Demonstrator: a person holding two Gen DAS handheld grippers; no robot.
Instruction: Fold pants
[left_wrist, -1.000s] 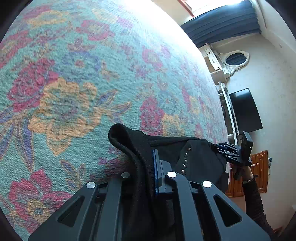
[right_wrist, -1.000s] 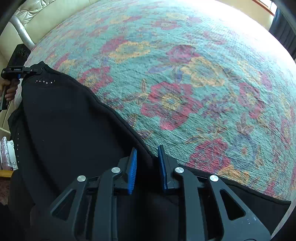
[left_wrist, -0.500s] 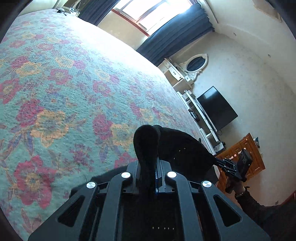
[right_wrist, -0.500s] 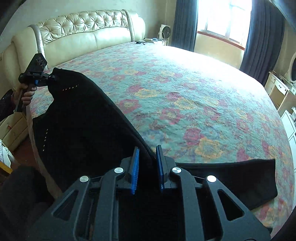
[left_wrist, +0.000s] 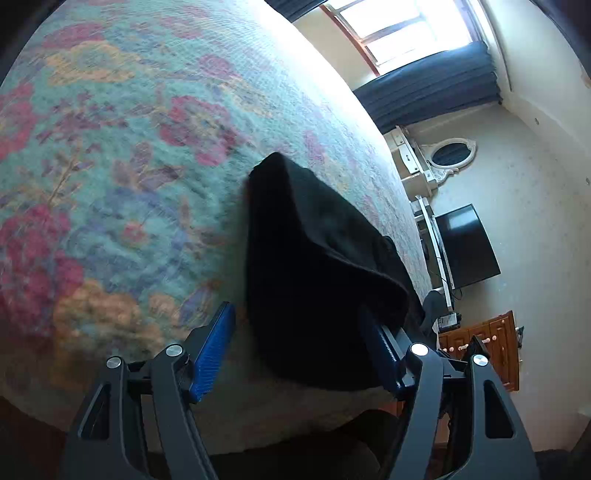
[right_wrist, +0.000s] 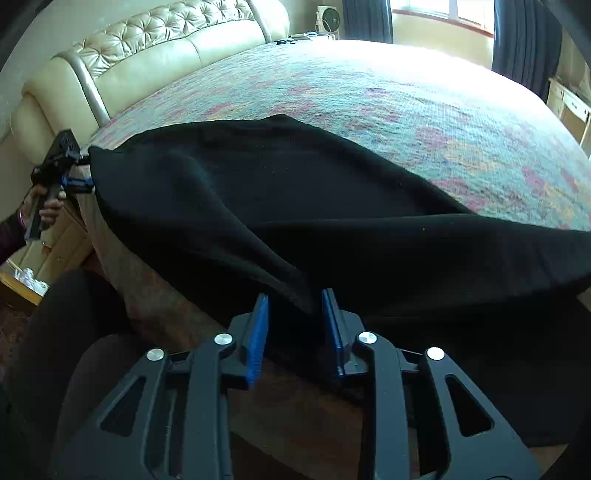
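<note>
Black pants (right_wrist: 332, 206) lie folded over on the near edge of a floral bedspread (right_wrist: 424, 103). In the left wrist view the pants (left_wrist: 310, 266) lie flat on the bedspread (left_wrist: 129, 166), and my left gripper (left_wrist: 299, 354) is open with its jaws wide apart on either side of the fabric's near end. In the right wrist view my right gripper (right_wrist: 295, 325) has its jaws slightly apart around a fold of the pants at the bed's edge. The left gripper (right_wrist: 79, 171) shows at the pants' far-left corner.
A cream tufted headboard (right_wrist: 166, 51) stands at the bed's far left. A television (left_wrist: 465, 247), a white dresser with an oval mirror (left_wrist: 452, 155) and a wooden cabinet (left_wrist: 491, 343) line the wall. Dark curtains (left_wrist: 428, 88) hang by the window.
The pants were held up and have been laid down on the bed. My left gripper has opened and let go of the fabric. My right gripper's jaws have widened.
</note>
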